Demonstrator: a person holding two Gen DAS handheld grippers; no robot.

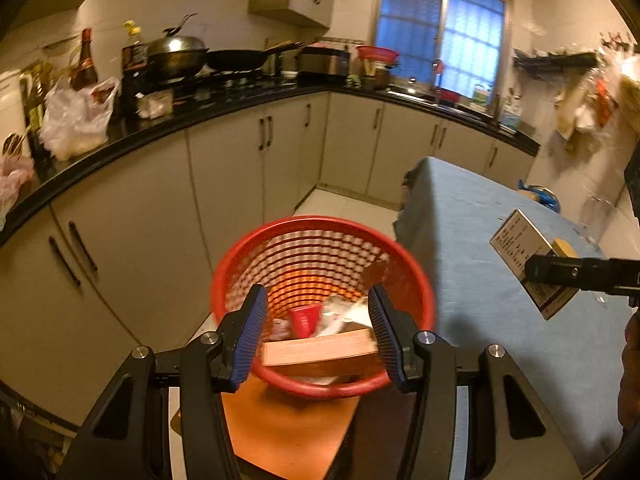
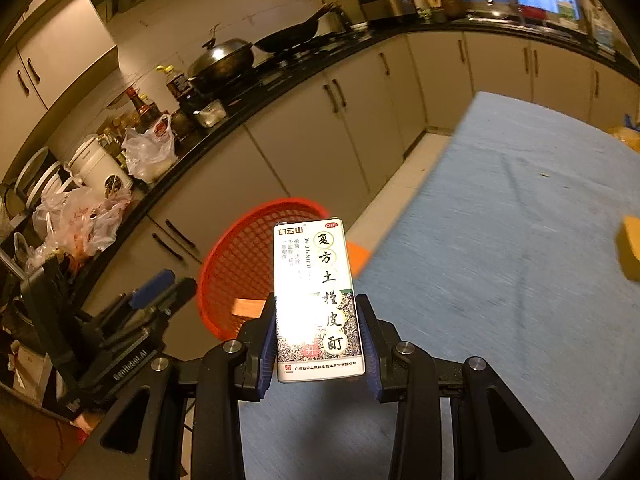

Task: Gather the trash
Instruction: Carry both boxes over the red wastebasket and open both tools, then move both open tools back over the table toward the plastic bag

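- Left wrist view: left gripper (image 1: 318, 322) sits over the red mesh basket (image 1: 322, 240), jaws apart, nothing between the pads; basket rim just passes between them.
- Only this view shows the basket's contents: a red cup (image 1: 305, 318), crumpled white scraps, and a flat orange-tan carton (image 1: 320, 350) lying across the near side.
- Basket stands on an orange surface (image 1: 288, 428), just beside the blue-covered table (image 1: 500, 280).
- Same view, far right: right gripper seen side-on, carrying the box above the table's blue cloth; only the box's back panel with small print shows.
- Right wrist view: right gripper (image 2: 320, 334) is clenched on the white medicine box (image 2: 316, 300), pads on its two long sides, box upright, printed front facing the camera.
- This view puts the basket behind and left of the box, the left gripper at lower left beside it.
- Yellow sponge (image 2: 628, 248), blurred, lies on the cloth at the right edge.
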